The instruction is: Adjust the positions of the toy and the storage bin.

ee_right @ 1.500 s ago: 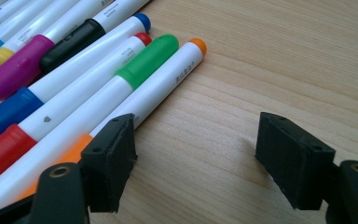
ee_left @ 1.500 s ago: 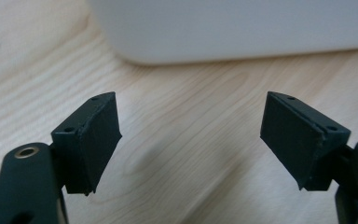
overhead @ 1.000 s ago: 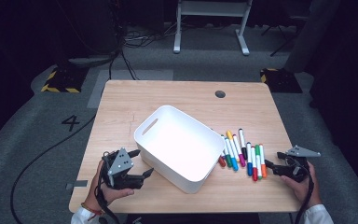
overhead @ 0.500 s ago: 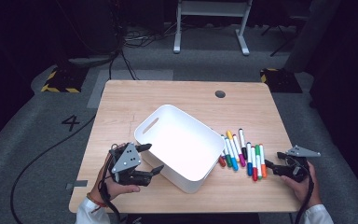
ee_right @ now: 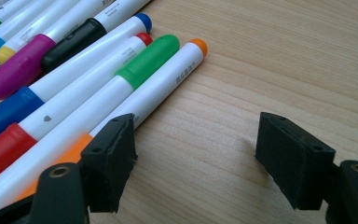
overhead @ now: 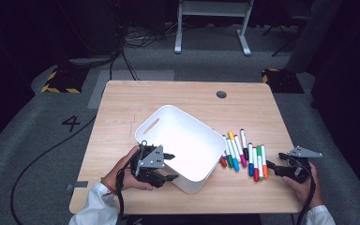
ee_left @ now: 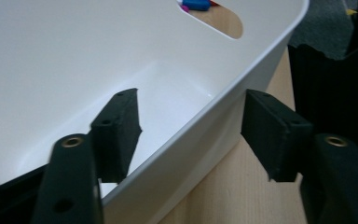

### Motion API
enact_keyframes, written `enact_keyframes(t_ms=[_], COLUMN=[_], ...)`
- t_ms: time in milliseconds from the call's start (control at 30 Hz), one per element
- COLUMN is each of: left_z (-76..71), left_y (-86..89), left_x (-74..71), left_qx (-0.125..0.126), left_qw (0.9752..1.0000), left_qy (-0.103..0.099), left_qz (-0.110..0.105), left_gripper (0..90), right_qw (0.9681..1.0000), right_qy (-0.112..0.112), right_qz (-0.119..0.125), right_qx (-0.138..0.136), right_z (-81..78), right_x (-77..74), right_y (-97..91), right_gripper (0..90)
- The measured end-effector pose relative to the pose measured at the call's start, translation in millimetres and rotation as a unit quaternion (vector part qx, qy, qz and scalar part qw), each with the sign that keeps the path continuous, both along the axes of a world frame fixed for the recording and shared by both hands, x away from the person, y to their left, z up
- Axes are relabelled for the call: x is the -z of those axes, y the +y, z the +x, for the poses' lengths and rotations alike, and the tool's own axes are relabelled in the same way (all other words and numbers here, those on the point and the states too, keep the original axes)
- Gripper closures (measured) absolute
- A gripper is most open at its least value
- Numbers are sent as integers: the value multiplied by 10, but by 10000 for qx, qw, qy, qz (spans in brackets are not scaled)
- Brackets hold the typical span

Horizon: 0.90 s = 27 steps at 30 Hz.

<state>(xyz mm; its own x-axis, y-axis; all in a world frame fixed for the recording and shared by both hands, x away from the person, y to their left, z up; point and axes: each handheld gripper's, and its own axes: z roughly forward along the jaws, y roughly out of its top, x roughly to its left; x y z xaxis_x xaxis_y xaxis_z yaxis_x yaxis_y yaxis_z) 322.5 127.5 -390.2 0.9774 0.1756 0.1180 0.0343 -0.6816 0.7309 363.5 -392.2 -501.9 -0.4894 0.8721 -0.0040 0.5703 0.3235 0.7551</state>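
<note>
Left gripper view: jaws astride wall of white bin (ee_left: 74,56)

Counted nearest first: two grippers, one bin, one row of markers. Left gripper (ee_left: 191,135) seen up close along its two black jaws, partly parted, having just been closing with the bin's wall between them. One jaw inside the bin, low against the inner wall; the other outside, over the table (ee_left: 242,186), with a sliver of wood showing between pad and wall. No squeeze on the plastic yet, so still a loose straddle rather than a grip. Rim running up and away between the jaws; beyond it, the far wall's handle slot, with bits of coloured marker showing through.

Right gripper view: right gripper (ee_right: 196,154) low over the wood, jaws wide apart and holding nothing, bare table between them. Orange marker (ee_right: 158,84) lying just beside this view's left jaw, outside the gap, its near end passing behind that jaw. Farther off on that side, green, red, blue, black and purple ones side by side, touching; at least eight markers (ee_right: 74,84) countable here.

High view: roughly ten markers in the row, packed too tightly for a sure count, lying between bin and right gripper. Bin empty, set askew on the table.
</note>
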Motion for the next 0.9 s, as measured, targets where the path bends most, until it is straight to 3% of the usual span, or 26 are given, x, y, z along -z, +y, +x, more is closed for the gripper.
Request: enact_keyframes(t_ms=[233,467,567,667,733,800,900], left_z=[-16,1,3,-7,10,45,81], left_y=[61,172,168,183,227,290,314], left_x=[-10,0,-4,-1,-6,8,35], left_qx=[101,-115,-147,-203,-342,-622,-740], left_qw=[9999,9999,9997,9996,9988,9977,9971], left_qy=[-76,-88,-192,-137,-240,-202,-180], left_qz=[66,-2,97,112,238,183,72], left_gripper=[582,590,613,649,652,663,682], right_qw=[10000,10000,10000,10000,10000,10000,10000], right_qy=[1,-1,-1,0,3,-4,-8], right_qz=[1,0,1,2,4,-22,-39], right_qx=[-2,-2,-2,-1,1,-8,-9], right_z=[-1,-1,-1,0,0,4,6], right_x=[0,0,0,0,0,1,2], right_y=[0,0,0,0,0,-2,-1], right_gripper=[287,287,287,287,287,286,285])
